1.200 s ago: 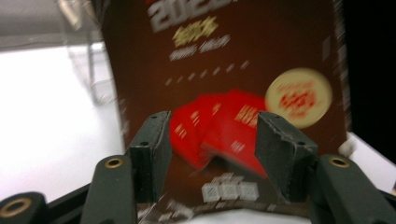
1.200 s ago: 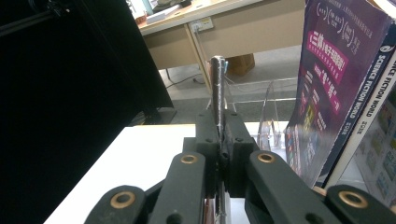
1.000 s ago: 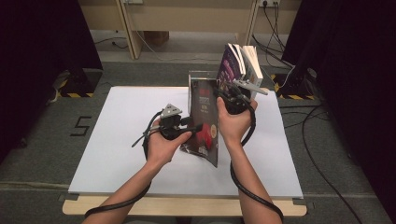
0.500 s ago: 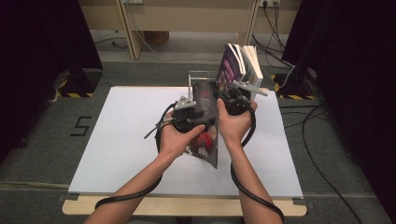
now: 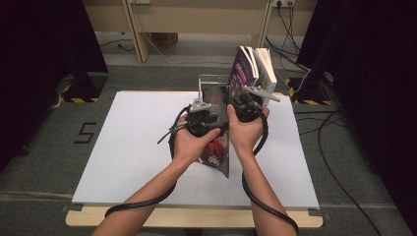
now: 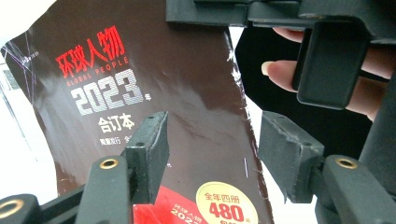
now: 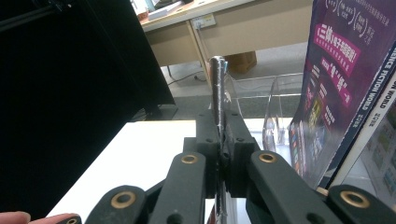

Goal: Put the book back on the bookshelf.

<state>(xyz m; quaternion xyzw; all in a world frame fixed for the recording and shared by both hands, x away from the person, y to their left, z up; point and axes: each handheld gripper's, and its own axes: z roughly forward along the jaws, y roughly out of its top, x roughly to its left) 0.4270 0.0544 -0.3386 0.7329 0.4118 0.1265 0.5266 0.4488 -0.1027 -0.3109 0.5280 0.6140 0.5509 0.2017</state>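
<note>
A dark magazine (image 5: 216, 150) with red and silver cover print (image 6: 154, 84) stands on edge above the white table (image 5: 133, 142). My right gripper (image 5: 232, 102) is shut on it, and in the right gripper view the magazine (image 7: 217, 79) rises edge-on from between the pressed pads of that gripper (image 7: 223, 133). My left gripper (image 5: 209, 114) sits just left of the magazine, facing its cover. Its jaws (image 6: 210, 135) stand wide open, with the magazine's free edge running in the gap beyond them, untouched. The right hand shows behind that edge.
A clear acrylic stand (image 5: 212, 78) (image 7: 275, 107) sits at the table's back, with a purple book (image 5: 242, 66) (image 7: 341, 70) and other books leaning upright at its right. Cables trail from both grippers toward the near edge. Dark curtains flank the table.
The left hand has moved up and to the right, bringing its gripper against the magazine's cover side. The right gripper and the magazine have stayed put.
</note>
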